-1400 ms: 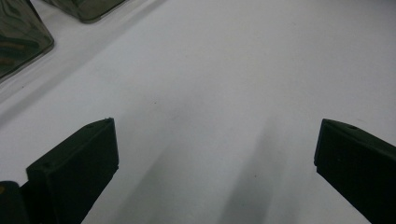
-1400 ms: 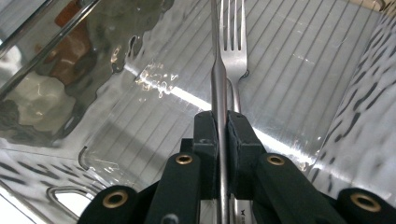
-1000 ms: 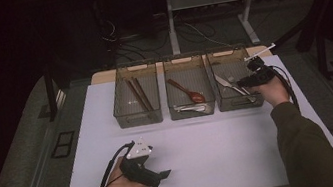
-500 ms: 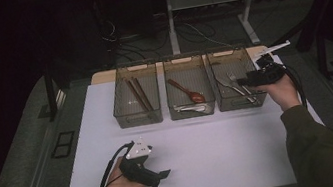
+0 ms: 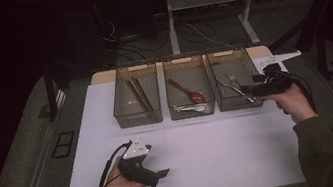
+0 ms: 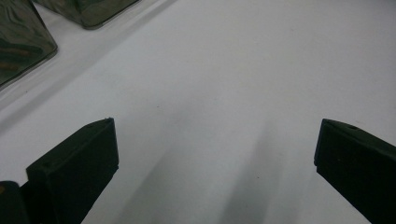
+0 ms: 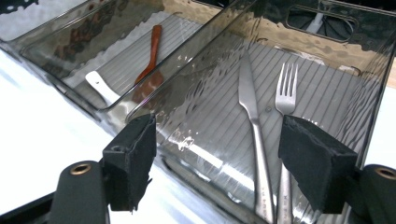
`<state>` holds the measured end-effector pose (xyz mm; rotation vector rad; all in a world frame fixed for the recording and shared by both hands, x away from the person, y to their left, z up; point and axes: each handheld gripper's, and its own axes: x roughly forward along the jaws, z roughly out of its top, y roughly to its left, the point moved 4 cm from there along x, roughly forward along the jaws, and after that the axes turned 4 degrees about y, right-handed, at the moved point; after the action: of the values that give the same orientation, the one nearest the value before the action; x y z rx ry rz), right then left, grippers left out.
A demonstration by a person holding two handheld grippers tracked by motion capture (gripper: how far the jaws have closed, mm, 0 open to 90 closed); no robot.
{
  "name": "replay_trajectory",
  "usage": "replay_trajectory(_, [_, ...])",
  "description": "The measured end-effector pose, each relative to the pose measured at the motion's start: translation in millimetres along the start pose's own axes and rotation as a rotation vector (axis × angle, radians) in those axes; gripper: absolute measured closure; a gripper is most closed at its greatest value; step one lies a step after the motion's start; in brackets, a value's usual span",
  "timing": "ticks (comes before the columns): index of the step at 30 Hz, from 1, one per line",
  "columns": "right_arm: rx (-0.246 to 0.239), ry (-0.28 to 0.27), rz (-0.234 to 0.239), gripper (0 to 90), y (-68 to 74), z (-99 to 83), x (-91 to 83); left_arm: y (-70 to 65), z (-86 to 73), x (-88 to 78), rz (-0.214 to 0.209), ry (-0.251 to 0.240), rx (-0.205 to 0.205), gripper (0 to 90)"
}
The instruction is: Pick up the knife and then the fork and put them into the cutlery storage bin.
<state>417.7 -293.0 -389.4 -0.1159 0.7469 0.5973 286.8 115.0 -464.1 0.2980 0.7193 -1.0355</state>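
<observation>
On the white table point(image 5: 224, 150) stand three clear bins point(image 5: 189, 92) side by side along its far edge.

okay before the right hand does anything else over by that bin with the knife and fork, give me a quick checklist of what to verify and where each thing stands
1. Right gripper empty: ok. Its jaws have just been opening, with nothing between them.
2. Knife and fork inside the right bin: ok, lying side by side on its floor.
3. Right gripper clear of the bin: ok in the high view, it hangs just outside the near right corner.
4. Left gripper out of the way: ok, open and low over the white table, near its front edge.
5. Other bins sorted: ok, chopsticks in the left one, wooden spoon in the middle.
6. Cutlery left on the table: cannot tell beyond what shows.
</observation>
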Motion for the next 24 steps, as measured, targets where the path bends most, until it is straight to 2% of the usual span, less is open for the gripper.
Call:
replay_trajectory(3, [-0.008,-0.024,0.022,23.0,5.6,-6.5,-2.5,2.2,-1.0,-2.2,0.0,0.012,0.021,0.0])
replay_trajectory(7, [-0.018,-0.044,0.044,19.7,15.3,-15.1,-6.0,3.9,-2.2,-3.3,0.002,0.009,0.013,0.0])
replay_trajectory(24, [-0.091,-0.074,0.127,17.7,57.1,-62.2,-20.5,4.2,-2.7,-5.3,-0.007,-0.007,0.007,0.0])
